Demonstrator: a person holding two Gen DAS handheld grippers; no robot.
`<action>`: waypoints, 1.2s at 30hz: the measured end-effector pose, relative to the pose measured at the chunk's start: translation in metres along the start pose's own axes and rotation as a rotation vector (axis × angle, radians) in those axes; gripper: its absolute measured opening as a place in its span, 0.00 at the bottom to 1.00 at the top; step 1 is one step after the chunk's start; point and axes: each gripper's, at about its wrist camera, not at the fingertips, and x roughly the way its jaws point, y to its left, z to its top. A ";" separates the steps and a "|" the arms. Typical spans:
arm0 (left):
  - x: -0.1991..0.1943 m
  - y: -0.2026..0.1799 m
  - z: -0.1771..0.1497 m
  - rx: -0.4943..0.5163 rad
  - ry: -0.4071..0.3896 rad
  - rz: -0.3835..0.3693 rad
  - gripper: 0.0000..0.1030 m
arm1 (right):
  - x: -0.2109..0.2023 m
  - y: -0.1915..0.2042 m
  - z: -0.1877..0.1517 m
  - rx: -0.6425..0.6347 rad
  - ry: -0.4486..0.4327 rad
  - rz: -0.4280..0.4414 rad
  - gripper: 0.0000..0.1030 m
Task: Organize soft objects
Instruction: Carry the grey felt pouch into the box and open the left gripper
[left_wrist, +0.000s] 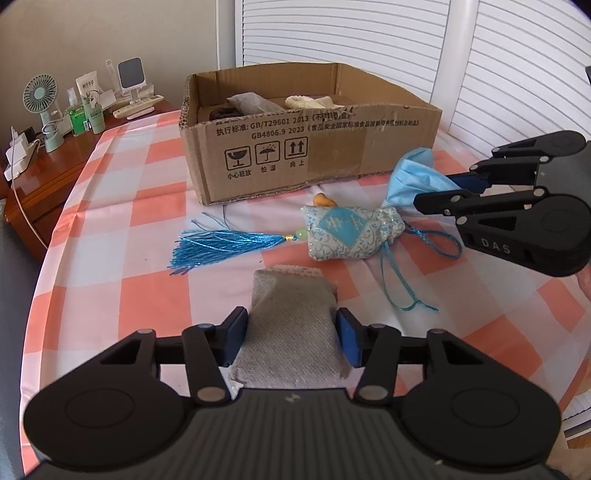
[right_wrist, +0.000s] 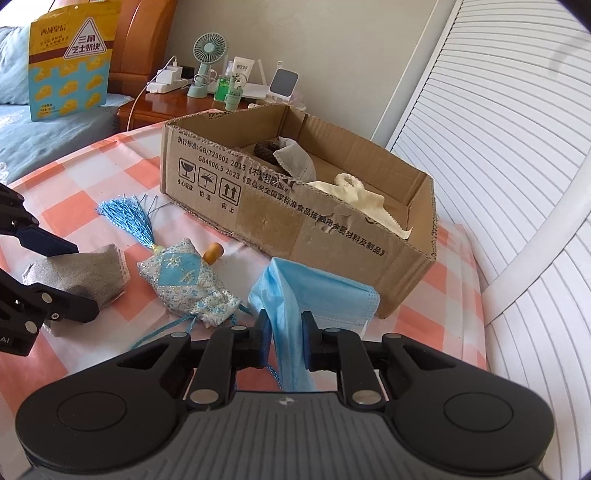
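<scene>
My left gripper (left_wrist: 291, 338) is shut on a grey fabric pouch (left_wrist: 291, 325) that rests on the checked tablecloth; the pouch also shows in the right wrist view (right_wrist: 79, 275). My right gripper (right_wrist: 284, 341) is shut on a blue face mask (right_wrist: 314, 295), held just in front of the cardboard box (right_wrist: 332, 236); the mask also shows in the left wrist view (left_wrist: 413, 177). A blue patterned sachet (left_wrist: 347, 232) with a blue tassel (left_wrist: 221, 245) lies between the grippers. The box (left_wrist: 295, 147) holds a grey mask (right_wrist: 295, 160), a cream cloth (right_wrist: 365, 201) and a dark item.
A small orange piece (right_wrist: 213, 253) lies by the sachet. A wooden nightstand (left_wrist: 40, 173) at the left carries a fan (left_wrist: 38, 96), bottles and chargers. White slatted shutters (right_wrist: 498, 147) stand behind the box. A yellow snack bag (right_wrist: 70, 59) sits on the bed.
</scene>
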 end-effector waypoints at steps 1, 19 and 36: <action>-0.001 0.001 0.000 -0.002 -0.001 -0.001 0.45 | -0.004 -0.001 -0.001 0.002 -0.004 -0.002 0.18; -0.027 0.010 0.008 0.036 0.008 -0.049 0.35 | -0.045 -0.014 -0.001 0.009 -0.054 -0.004 0.14; -0.049 0.012 0.132 0.196 -0.179 -0.021 0.36 | -0.068 -0.046 0.035 0.043 -0.119 0.016 0.14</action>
